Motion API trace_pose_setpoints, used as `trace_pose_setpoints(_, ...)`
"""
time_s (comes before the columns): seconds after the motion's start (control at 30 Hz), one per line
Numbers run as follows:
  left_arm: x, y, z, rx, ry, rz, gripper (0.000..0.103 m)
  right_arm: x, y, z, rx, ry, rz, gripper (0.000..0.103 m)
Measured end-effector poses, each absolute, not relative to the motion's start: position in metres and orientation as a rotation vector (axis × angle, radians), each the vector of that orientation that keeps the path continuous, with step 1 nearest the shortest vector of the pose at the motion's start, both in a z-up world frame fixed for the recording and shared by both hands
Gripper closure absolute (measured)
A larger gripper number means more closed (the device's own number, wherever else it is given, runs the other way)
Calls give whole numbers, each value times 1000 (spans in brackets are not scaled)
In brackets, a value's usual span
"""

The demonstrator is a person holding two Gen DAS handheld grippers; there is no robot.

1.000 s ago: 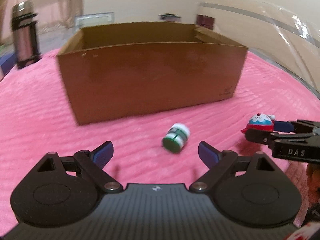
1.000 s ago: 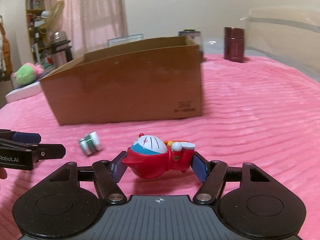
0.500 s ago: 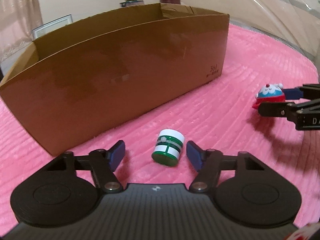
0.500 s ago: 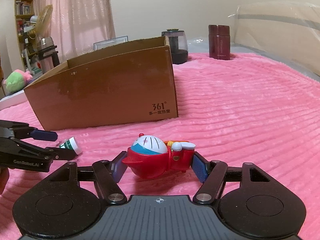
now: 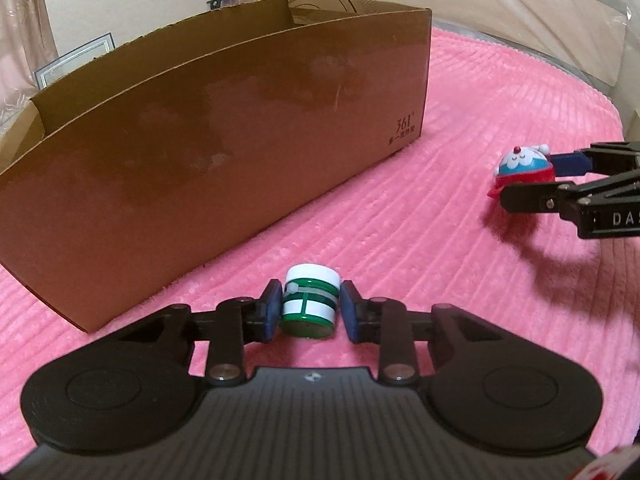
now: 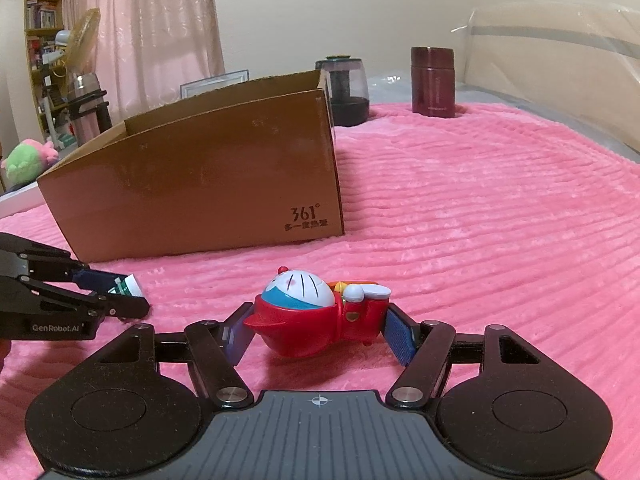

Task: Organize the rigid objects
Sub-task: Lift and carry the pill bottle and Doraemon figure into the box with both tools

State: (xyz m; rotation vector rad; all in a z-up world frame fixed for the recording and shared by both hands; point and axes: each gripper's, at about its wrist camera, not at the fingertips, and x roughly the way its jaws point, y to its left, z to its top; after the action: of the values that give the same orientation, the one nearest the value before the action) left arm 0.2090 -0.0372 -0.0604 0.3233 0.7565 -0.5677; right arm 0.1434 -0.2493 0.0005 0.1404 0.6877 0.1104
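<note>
A small green and white jar (image 5: 308, 306) lies on its side on the pink blanket, and my left gripper (image 5: 307, 311) is shut on it, pads against both sides. It also shows in the right wrist view (image 6: 129, 286) between the left gripper's fingers (image 6: 108, 280). My right gripper (image 6: 318, 334) is shut on a red and blue Doraemon toy (image 6: 316, 316), which rests on the blanket. The toy shows at the right of the left wrist view (image 5: 522, 168). An open brown cardboard box (image 5: 224, 136) stands just behind both objects; it shows in the right wrist view (image 6: 208, 184) too.
The pink blanket (image 6: 480, 220) covers the whole surface. A dark glass jar (image 6: 346, 92) and a maroon flask (image 6: 434, 80) stand behind the box. A thermos (image 6: 90, 108) and a green plush (image 6: 26, 160) are far left. Clear plastic sheeting (image 5: 540, 20) rises at the right.
My left gripper moved forward around the jar and shut on it. The right gripper stayed shut on the toy and turned a little.
</note>
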Motion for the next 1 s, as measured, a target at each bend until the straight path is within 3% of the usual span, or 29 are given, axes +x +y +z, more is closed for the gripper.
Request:
trace_pose_setpoints(0.57, 210, -31, -55, 272, 789, -554, 78, 146, -258, 8, 180, 687, 121, 38)
trace_pose_setpoints(1.0, 192, -14, 1, 306, 704, -562, 78, 145, -292, 38, 180, 633, 159, 38)
